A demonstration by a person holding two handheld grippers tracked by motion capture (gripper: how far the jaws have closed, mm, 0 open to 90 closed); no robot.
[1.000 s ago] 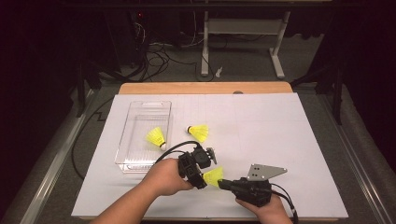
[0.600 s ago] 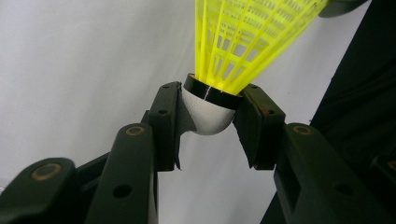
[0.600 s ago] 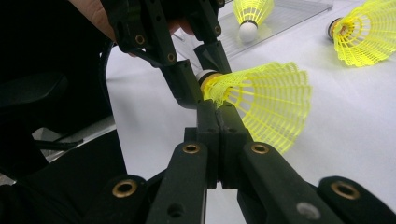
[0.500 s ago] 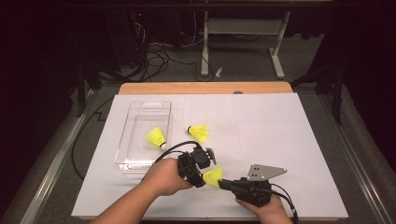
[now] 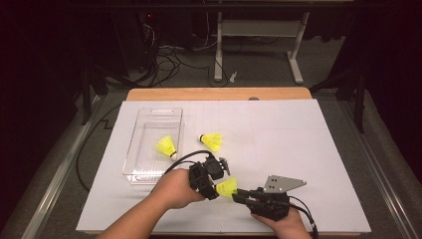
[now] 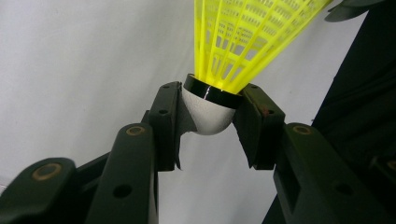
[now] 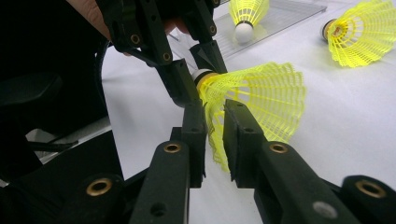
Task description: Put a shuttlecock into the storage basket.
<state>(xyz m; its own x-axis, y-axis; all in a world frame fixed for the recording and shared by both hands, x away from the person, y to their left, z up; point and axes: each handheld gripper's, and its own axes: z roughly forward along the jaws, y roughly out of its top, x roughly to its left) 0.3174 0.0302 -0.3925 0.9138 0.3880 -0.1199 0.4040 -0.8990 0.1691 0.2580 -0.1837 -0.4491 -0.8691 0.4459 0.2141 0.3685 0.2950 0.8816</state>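
Here, left claw [image 6: 210, 116] clamps shuttlecock [image 6: 243, 42] cork; right claw [image 7: 215, 135] pinches its yellow skirt; no readable writing.

Nothing has visibly changed: both grippers remain clamped on the same shuttlecock [image 5: 226, 187].

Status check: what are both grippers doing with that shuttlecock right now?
Left gripper shut on held shuttlecock cork. Right gripper pinching its skirt edge. Second shuttlecock in clear tray, third shuttlecock beside it.
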